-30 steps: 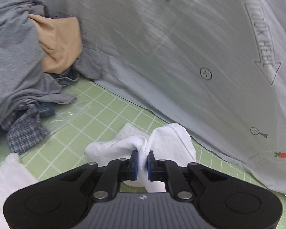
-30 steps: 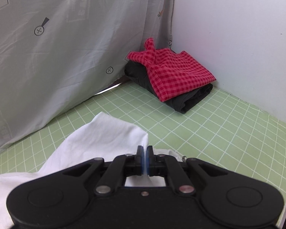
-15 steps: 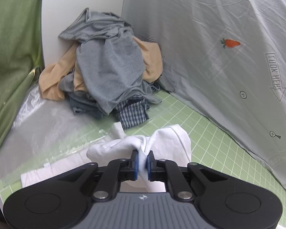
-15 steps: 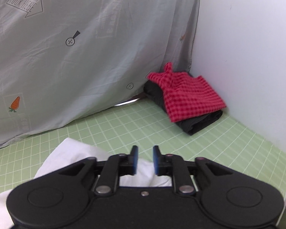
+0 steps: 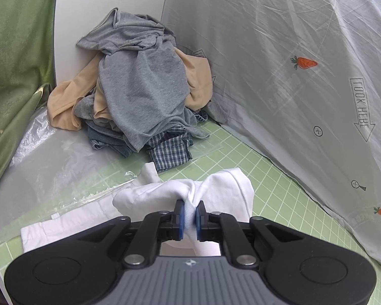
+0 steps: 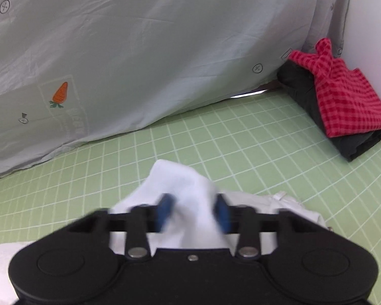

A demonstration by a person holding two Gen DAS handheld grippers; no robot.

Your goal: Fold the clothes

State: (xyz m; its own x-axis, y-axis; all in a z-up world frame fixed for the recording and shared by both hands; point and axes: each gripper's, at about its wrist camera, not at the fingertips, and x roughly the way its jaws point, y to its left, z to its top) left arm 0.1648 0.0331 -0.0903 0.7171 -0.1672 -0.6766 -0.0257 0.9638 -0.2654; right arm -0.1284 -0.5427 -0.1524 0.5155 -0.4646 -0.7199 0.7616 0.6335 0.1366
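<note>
A white garment (image 5: 223, 190) lies bunched on the green grid mat (image 5: 279, 193). My left gripper (image 5: 189, 216) is shut on a pinched fold of it, with cloth puffing out on both sides of the blue pads. In the right wrist view the same white garment (image 6: 180, 183) rises in a peak between the spread fingers of my right gripper (image 6: 193, 211), which is open and blurred by motion. Whether its pads (image 6: 165, 209) touch the cloth I cannot tell.
A heap of grey, tan and plaid clothes (image 5: 142, 96) sits in the far left corner on clear plastic sheet (image 5: 50, 162). A folded red checked cloth on a black one (image 6: 343, 101) lies at the far right. A grey printed sheet (image 6: 139, 50) hangs behind.
My right gripper let go of the white garment and its fingers have spread wide; it swung left and lower. The left gripper kept its hold and turned toward the clothes heap.
</note>
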